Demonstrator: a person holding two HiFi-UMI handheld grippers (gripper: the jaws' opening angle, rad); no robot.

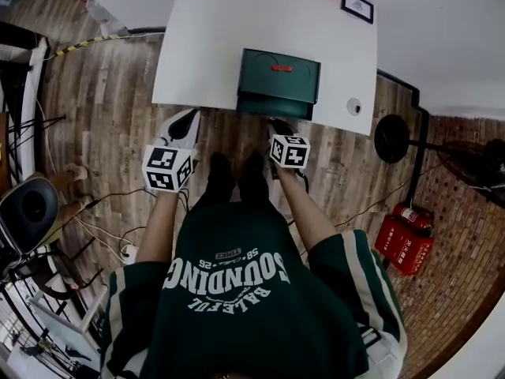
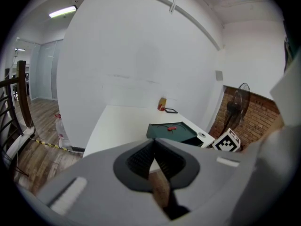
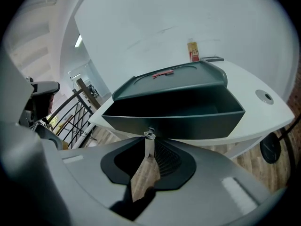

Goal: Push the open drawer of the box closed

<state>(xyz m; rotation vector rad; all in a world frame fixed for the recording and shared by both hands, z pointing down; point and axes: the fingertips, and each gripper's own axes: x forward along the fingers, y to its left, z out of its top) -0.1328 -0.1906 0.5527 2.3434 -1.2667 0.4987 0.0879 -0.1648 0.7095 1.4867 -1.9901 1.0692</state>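
Right gripper (image 3: 148, 141), jaws narrowly apart, at the metal knob (image 3: 149, 134) of the boxy dark-green drawer (image 3: 188, 119); left gripper (image 2: 154, 144) jaws together.

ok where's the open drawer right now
In the head view the open drawer juts from the dark green box at the near edge of the white table, with the right gripper just in front of it.

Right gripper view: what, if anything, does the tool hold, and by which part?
It cannot be told. The right tool has its tips at the knob on the open drawer, but whether they pinch it is unclear.
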